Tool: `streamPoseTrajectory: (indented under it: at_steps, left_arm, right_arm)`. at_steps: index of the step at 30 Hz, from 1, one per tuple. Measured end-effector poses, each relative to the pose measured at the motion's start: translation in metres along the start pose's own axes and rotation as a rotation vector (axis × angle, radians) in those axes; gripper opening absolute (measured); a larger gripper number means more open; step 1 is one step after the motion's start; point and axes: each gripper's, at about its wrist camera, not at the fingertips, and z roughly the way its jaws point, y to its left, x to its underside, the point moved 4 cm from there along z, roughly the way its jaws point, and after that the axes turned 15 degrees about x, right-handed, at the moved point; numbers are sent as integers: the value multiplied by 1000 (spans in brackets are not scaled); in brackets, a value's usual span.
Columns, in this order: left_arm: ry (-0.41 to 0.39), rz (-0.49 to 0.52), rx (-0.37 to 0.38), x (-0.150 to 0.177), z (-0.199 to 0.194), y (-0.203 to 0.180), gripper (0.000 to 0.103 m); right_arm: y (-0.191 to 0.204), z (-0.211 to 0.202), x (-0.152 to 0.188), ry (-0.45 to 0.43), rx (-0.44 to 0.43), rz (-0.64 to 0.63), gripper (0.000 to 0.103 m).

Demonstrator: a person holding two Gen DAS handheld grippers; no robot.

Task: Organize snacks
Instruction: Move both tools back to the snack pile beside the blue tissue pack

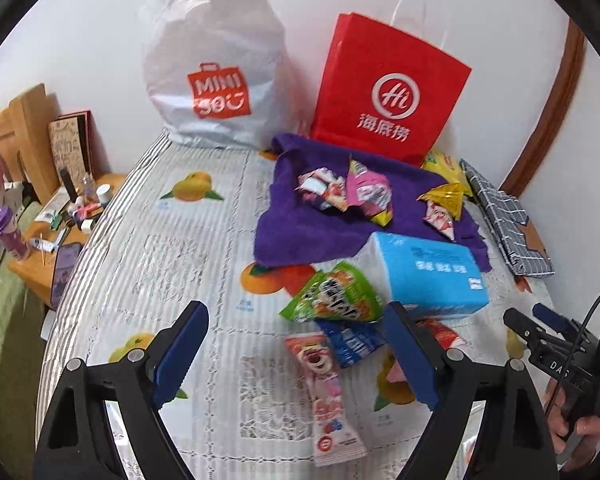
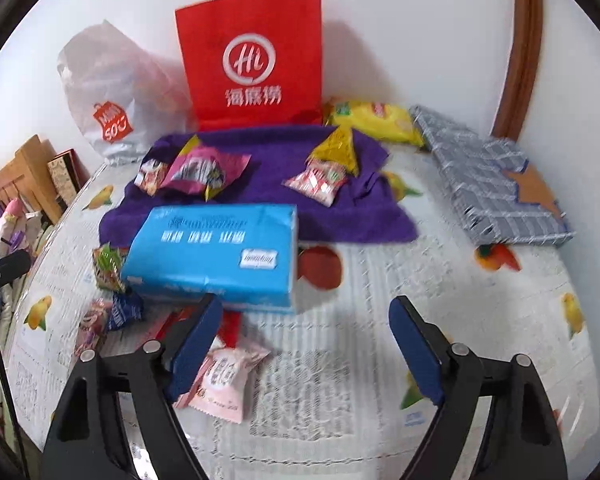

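Observation:
Snacks lie on a fruit-print table cover. My left gripper (image 1: pixel 296 312) is open above a green packet (image 1: pixel 336 300), a small blue packet (image 1: pixel 356 344) and a long pink bear packet (image 1: pixel 324 380), gripping none. A blue tissue pack (image 1: pixel 428 276) (image 2: pixel 216 256) sits just beyond. My right gripper (image 2: pixel 306 306) is open over bare cover, and a pink packet (image 2: pixel 228 380) lies by its left finger. More packets rest on a purple towel (image 1: pixel 300 232) (image 2: pixel 268 152), among them a pink packet (image 1: pixel 368 192) and a gold triangular one (image 1: pixel 446 200). The right gripper (image 1: pixel 526 314) also shows at the left view's right edge.
A red paper bag (image 1: pixel 388 92) (image 2: pixel 252 56) and a white plastic bag (image 1: pixel 212 72) stand against the back wall. A yellow chip bag (image 2: pixel 376 120) and a folded checked cloth (image 2: pixel 496 184) lie at the right. A cluttered wooden side table (image 1: pixel 24 276) adjoins on the left.

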Motion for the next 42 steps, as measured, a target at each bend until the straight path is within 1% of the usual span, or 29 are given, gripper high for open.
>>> streamPoseTrajectory:
  at_steps: [3, 7, 9, 16, 20, 26, 32, 35, 38, 42]
  left_arm:
    - [7, -10, -4, 2, 2, 8, 88]
    - [30, -12, -1, 4, 9, 16, 88]
    - [35, -8, -6, 4, 12, 19, 88]
    - [48, -8, 20, 2, 21, 27, 88]
    - [61, -5, 31, 3, 26, 31, 88]
    - [80, -12, 34, 4, 33, 37, 88]
    - [90, -26, 36, 5, 37, 43, 88]
    - [94, -27, 37, 6, 38, 43, 88]
    - [98, -26, 38, 7, 39, 42, 88]
    - [100, -21, 43, 8, 40, 39, 88]
  right_arm:
    - [18, 7, 6, 22, -50, -29, 80]
    - [42, 13, 10, 29, -69, -84, 79]
    - [56, 17, 12, 40, -92, -112, 79]
    - [82, 32, 14, 78, -100, -166, 79]
    - [86, 41, 13, 95, -89, -171, 78]
    - [91, 52, 17, 126, -81, -185, 73]
    - [93, 61, 23, 156, -70, -195, 70]
    - [92, 62, 24, 152, -77, -190, 69]
    - [90, 60, 22, 137, -74, -184, 63]
    - [88, 57, 21, 131, -86, -185, 59]
